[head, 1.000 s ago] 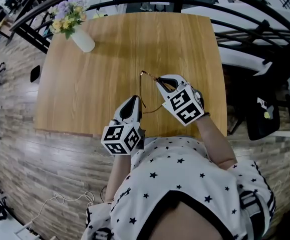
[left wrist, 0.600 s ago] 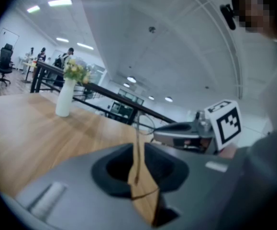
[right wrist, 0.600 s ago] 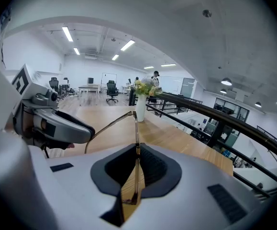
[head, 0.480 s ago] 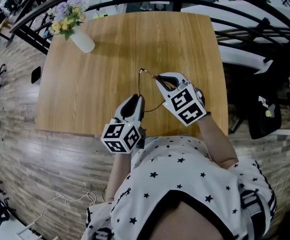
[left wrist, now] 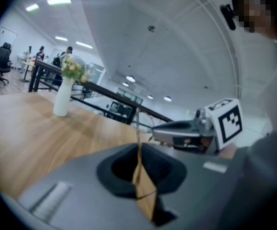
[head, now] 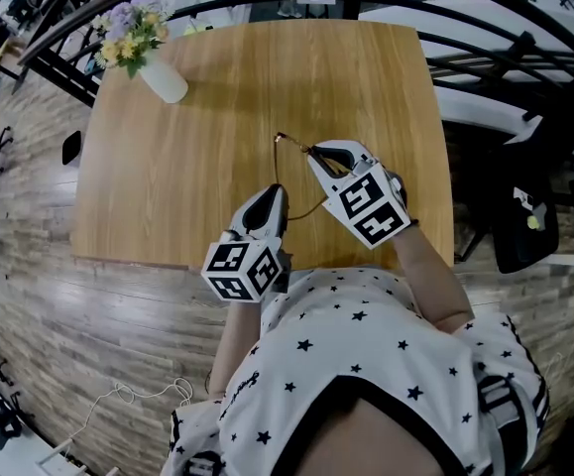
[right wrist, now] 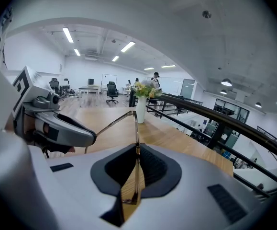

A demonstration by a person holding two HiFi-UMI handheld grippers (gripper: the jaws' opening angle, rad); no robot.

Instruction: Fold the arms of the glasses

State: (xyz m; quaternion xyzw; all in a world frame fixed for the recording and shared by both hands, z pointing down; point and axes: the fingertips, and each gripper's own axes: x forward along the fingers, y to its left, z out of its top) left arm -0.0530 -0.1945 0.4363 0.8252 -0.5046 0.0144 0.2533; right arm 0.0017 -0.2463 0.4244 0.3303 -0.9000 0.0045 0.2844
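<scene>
Only the head view takes in the whole counter (head: 168, 167). One vase (head: 165, 79) of flowers (head: 133, 30) stands at its 10 o'clock corner. One pair of glasses (head: 280, 142) sits toward 5 o'clock, strung between two grippers. The left hand-held gripper (head: 273, 194) is at the frame's 6 o'clock and the right hand-held gripper (head: 318, 153) at its 3 o'clock. Only the gripper views show the grip: each pair of jaws is pinched on thin gold wire, and the left's have just been closing. Each marker cube (head: 239, 269) carries black-and-white squares. The right gripper view adds ceiling strip lights (right wrist: 71, 35).
</scene>
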